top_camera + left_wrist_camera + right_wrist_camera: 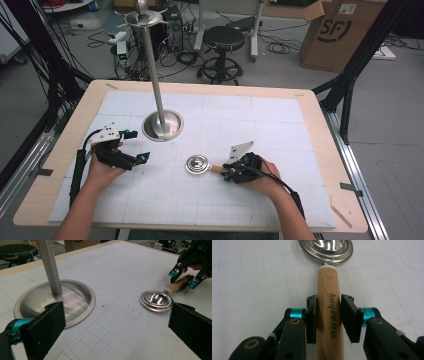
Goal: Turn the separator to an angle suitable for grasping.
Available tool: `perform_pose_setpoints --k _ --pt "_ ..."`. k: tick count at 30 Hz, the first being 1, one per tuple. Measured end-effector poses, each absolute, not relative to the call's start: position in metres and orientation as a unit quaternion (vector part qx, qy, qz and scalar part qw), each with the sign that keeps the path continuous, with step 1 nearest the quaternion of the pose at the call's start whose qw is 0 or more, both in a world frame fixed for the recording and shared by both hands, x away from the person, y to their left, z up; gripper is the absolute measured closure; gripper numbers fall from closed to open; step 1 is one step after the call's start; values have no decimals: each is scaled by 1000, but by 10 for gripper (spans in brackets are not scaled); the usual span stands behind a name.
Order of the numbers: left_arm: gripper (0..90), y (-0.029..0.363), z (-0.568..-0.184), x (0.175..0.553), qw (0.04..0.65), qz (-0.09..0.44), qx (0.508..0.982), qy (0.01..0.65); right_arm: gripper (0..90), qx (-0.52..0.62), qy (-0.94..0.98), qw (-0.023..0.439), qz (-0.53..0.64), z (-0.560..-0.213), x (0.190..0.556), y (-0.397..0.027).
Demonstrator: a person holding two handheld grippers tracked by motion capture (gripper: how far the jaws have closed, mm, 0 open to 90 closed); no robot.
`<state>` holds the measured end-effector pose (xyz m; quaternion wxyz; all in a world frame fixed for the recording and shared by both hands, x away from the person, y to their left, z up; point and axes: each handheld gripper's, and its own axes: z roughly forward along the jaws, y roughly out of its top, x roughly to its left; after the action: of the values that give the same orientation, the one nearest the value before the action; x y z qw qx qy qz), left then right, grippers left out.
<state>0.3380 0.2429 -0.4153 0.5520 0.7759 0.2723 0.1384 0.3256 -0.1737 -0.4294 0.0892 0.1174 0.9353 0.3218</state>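
Shiny round steel ladle with a pale wooden handle (pixel 329 315) lying flat, right gripper (pixel 329 318) apparently clamped on it, left gripper (pixel 117 325) gaping, holding nothing, low over the table.

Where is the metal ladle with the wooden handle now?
The ladle lies on the white mat, centre of the high view, just before the stand's base; the right gripper clamps its handle.

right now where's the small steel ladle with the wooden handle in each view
high view: small steel ladle with the wooden handle, centre of the table, handle in the right gripper.
left gripper view: upper right.
right gripper view: centre, handle between the jaws, bowl at top.
shared landmark: the ladle's shiny round bowl.
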Motion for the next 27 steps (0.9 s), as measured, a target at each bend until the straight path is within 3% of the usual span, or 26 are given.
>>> perform_pose_setpoints --k 10,14,27 --pt "17 244 -415 338 554 139 774 273 658 102 936 84 327 -432 323 -143" --pt "17 243 -416 338 552 137 776 272 601 114 933 79 333 -431 324 -146" --pt "17 244 -415 338 555 137 774 272 577 134 925 66 350 -424 315 -184"
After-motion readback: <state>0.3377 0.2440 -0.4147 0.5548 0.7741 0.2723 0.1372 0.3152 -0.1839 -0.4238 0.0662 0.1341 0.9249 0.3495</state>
